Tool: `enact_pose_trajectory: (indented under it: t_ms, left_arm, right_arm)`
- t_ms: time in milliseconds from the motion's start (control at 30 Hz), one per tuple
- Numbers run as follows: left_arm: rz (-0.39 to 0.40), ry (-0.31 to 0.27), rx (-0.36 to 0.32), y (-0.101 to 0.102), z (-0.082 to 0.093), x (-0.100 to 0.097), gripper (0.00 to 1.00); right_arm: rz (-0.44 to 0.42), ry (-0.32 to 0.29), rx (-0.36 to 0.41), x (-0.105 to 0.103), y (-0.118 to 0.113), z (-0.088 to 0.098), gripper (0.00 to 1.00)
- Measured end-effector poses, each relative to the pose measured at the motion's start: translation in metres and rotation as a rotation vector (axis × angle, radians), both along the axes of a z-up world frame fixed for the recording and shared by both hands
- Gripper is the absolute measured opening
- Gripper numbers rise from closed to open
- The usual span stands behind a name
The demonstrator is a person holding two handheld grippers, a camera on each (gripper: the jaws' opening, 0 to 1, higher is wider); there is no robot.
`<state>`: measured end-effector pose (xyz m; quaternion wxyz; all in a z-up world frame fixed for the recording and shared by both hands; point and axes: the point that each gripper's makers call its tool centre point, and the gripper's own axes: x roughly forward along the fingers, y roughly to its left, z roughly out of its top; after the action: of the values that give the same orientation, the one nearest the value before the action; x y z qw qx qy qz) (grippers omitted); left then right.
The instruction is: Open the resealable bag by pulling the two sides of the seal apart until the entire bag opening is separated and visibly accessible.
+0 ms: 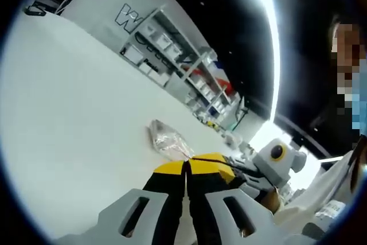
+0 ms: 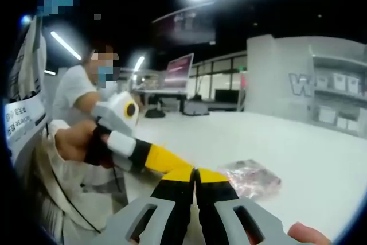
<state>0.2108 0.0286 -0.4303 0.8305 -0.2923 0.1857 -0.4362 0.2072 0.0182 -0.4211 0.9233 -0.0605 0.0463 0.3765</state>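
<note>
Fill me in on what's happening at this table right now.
A person is working on a small clear resealable plastic bag lying on the white table with two handheld grippers. The left gripper and right gripper meet tip to tip at one edge of the bag, both with jaws closed. It looks like they pinch the seal, though the grip itself is hard to make out. The bag looks crumpled, and no opening shows yet.

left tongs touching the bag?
Cannot tell. In the left gripper view the left tongs look shut at the edge of the clear bag, but overlap hides any contact or gap.
</note>
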Motion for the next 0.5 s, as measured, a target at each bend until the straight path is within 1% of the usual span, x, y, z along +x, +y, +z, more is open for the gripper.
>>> enact_pose_trajectory:
  t_ms: [133, 500]
  left_arm:
    - [0.000, 0.000, -0.001, 0.0006, 0.0000, 0.0002, 0.00]
    - [0.008, -0.014, 0.007, 0.0019, -0.0003, 0.0011, 0.00]
  right_arm:
    - [-0.001, 0.007, 0.012, 0.0004, -0.0004, 0.0007, 0.00]
    - [-0.019, -0.027, -0.008, 0.0013, -0.0004, 0.0024, 0.00]
